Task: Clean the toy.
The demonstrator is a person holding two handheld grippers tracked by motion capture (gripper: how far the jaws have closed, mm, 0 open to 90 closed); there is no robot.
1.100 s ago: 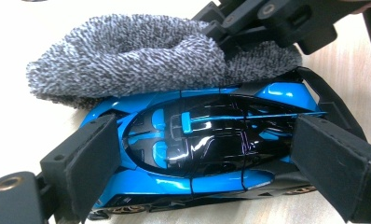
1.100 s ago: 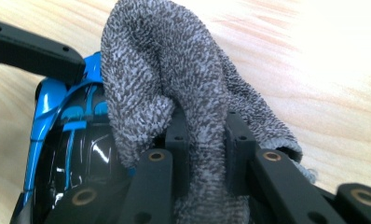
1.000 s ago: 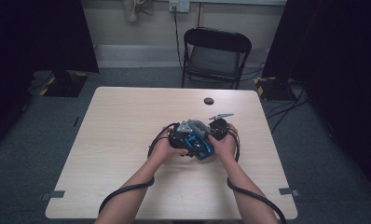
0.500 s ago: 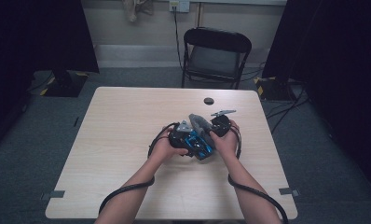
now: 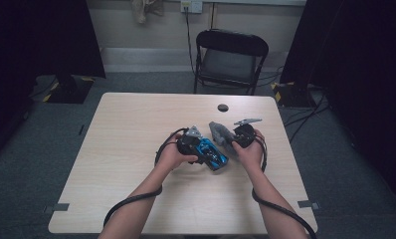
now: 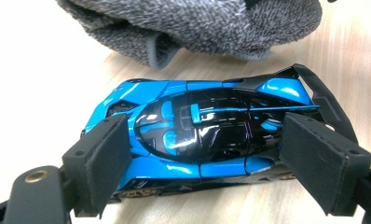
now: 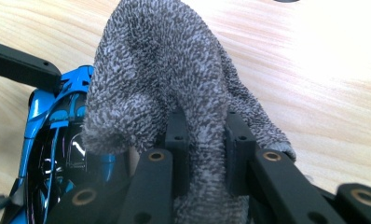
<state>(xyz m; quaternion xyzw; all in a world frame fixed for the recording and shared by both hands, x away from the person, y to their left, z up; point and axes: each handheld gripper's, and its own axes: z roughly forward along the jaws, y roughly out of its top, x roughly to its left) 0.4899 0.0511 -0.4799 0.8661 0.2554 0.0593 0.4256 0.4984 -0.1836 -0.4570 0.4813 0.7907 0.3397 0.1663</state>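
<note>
A glossy blue and black toy car (image 6: 197,130) lies on the wooden table (image 5: 136,124), shown roof-on in the left gripper view. My left gripper (image 6: 207,126) straddles it lengthwise. One pad lies against the nose and the other against the tail under the rear wing, and the jaws have just been closing on it. From the high view the car (image 5: 215,157) sticks out of the left gripper (image 5: 206,152). My right gripper (image 7: 204,126) is shut on a bunched grey terry cloth (image 7: 165,70). It holds the cloth (image 5: 220,133) just beyond and right of the car.
A small black round object (image 5: 223,107) lies on the table behind the hands. A black folding chair (image 5: 231,55) stands past the far edge. Black cables trail from both grippers back along the forearms. Dark curtains flank the room.
The right hand with the cloth has shifted a little to the right and up, off the car. The left hand and the car stay where they were.
</note>
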